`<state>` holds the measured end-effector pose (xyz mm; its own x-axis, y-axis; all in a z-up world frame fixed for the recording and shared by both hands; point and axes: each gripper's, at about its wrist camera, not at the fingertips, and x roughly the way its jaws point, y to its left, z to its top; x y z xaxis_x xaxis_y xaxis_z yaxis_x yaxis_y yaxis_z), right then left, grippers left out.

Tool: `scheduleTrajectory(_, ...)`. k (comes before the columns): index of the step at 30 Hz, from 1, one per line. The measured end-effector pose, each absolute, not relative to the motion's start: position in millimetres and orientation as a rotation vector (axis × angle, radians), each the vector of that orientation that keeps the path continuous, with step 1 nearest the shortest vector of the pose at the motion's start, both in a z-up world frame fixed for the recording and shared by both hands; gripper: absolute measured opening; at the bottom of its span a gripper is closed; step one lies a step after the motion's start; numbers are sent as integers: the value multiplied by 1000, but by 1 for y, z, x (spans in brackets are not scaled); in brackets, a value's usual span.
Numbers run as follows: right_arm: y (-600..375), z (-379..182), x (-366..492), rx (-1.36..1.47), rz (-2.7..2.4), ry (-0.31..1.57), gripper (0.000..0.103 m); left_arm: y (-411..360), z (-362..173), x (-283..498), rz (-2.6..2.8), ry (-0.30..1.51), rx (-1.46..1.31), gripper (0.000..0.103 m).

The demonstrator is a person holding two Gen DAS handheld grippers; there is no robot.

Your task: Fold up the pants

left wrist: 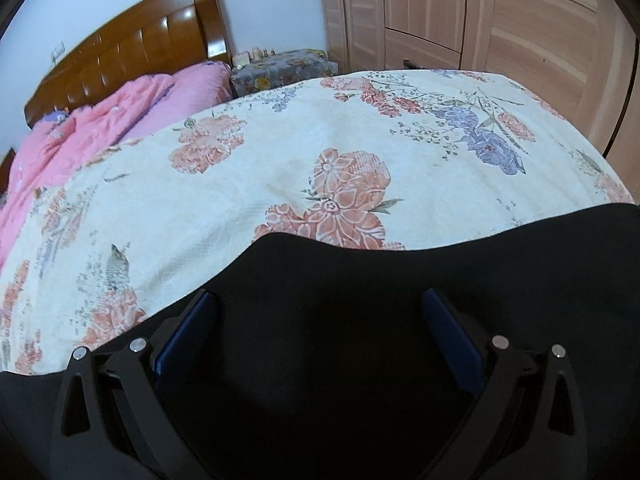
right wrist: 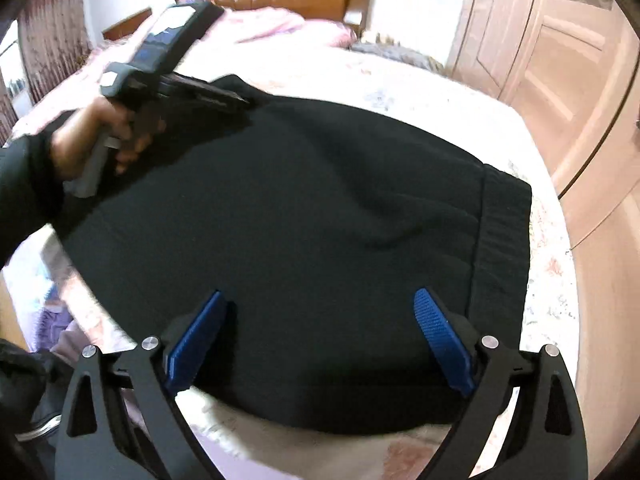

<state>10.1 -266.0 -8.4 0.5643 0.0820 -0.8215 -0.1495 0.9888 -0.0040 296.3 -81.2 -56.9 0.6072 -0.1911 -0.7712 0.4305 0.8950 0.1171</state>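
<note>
**Black pants spread on the bed, both tongs over them**

The pants [right wrist: 304, 216] lie flat on the floral bedspread [left wrist: 280, 152], a broad black sheet filling the middle of the right wrist view. Their ribbed waistband [right wrist: 502, 248] runs along the 3 o'clock edge, and a pale strip of bedspread shows at 6 o'clock below the near hem.

The right gripper [right wrist: 320, 340] hangs over the near part of the pants, its blue pads [right wrist: 442, 340] spread wide with only cloth beneath them: released, grasping nothing.

In the left wrist view the left gripper [left wrist: 320, 340] also stands with its pads [left wrist: 452, 344] wide apart above the black cloth, whose curved edge crosses the view from 8 to 3 o'clock. In the right wrist view that same tool sits at 10 o'clock, held by a hand [right wrist: 100, 136] in a dark sleeve [right wrist: 24, 188], its tip at the far corner of the pants; whether it touches the cloth there cannot be told through the blur.

Beyond the bedspread, a pink quilt [left wrist: 100, 128] lies at 10 o'clock against a wooden headboard [left wrist: 132, 52], a cloth-covered nightstand [left wrist: 280, 68] at 12, and wardrobe doors [left wrist: 500, 24] at 1 to 2 o'clock.
</note>
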Motion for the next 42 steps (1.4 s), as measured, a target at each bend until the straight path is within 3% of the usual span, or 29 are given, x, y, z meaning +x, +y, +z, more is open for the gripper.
scheduleTrajectory(8,-246,-2,-22,-75,59,804,92,-158,1,216,-527,598,447,101)
scheduleTrajectory(16,-258,-9,-22,2,64,808,93,-260,-45,219,-624,644,686,102)
scheduleTrajectory(30,-261,-20,-36,-24,86,789,94,-253,-52,234,-663,672,575,102)
scheduleTrajectory(36,-262,-26,-40,-6,118,813,93,-249,-26,212,-616,584,564,102)
scheduleTrajectory(39,-257,-23,-37,-52,99,851,93,-211,0,210,-595,586,465,102)
scheduleTrajectory(42,-242,-14,-22,-67,82,909,93,-126,15,212,-520,605,370,102)
